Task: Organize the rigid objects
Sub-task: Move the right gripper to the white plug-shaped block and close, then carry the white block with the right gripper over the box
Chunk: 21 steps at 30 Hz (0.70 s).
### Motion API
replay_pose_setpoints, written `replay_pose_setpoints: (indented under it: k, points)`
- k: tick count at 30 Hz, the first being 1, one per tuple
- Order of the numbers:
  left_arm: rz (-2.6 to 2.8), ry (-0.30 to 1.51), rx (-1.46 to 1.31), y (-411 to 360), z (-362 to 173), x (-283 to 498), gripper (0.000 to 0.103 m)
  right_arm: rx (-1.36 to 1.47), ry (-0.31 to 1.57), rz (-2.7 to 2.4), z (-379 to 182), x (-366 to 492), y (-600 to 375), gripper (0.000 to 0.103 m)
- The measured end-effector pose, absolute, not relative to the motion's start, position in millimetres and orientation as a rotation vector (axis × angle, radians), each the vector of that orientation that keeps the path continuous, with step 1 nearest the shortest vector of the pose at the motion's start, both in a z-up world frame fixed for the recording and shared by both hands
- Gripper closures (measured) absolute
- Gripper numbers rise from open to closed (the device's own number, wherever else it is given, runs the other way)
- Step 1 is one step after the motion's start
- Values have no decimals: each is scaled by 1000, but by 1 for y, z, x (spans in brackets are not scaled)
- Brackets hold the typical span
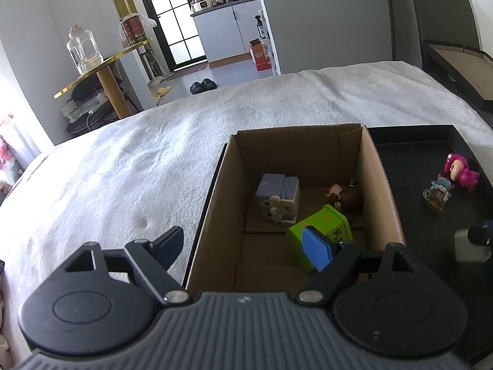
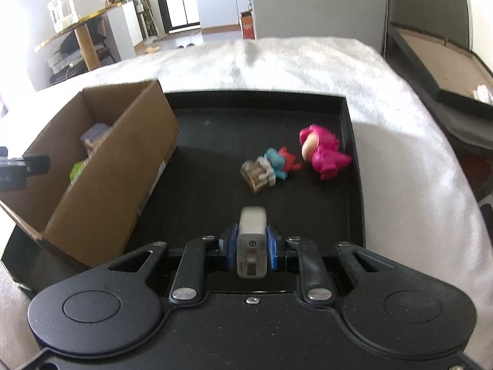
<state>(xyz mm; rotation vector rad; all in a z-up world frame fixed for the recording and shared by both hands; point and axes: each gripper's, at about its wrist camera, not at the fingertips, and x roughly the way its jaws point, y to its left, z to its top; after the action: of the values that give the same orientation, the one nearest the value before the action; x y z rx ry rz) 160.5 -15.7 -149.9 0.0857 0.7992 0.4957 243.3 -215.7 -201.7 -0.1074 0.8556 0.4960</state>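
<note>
A cardboard box (image 1: 380, 185) stands in the left part of a black tray (image 2: 346, 129). Inside it lie a green box (image 1: 320, 228), a pale blue-and-white toy (image 1: 279, 199) and a small brown figure (image 1: 346, 197). My left gripper (image 1: 246, 246) is open and empty, hovering over the box's near left corner. My right gripper (image 2: 251, 243) is shut on a white charger block (image 2: 252, 240) above the tray; it also shows in the left wrist view (image 1: 468, 245). A pink doll (image 2: 322, 151), a small blue-and-red figure (image 2: 279, 162) and a small amber bottle (image 2: 255, 177) lie on the tray.
The tray rests on a white fluffy bed cover (image 1: 138, 166). A gold side table (image 1: 101, 71) with a glass jar (image 1: 83, 51) stands at the far left. A dark tray-like panel (image 2: 440, 61) lies beyond the bed's right edge.
</note>
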Motion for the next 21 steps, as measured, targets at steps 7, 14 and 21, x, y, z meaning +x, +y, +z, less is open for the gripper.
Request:
replay_pose_setpoints:
  k: [7, 14, 21]
  points:
    - [500, 789, 71, -12, -148, 157, 20, -108, 796, 514, -179, 244, -206, 83]
    - [503, 781, 51, -7, -148, 152, 20, -83, 752, 537, -157, 243, -198, 83]
    - [513, 773, 26, 1, -148, 147, 20, -89, 716, 558, -141, 238, -185, 83]
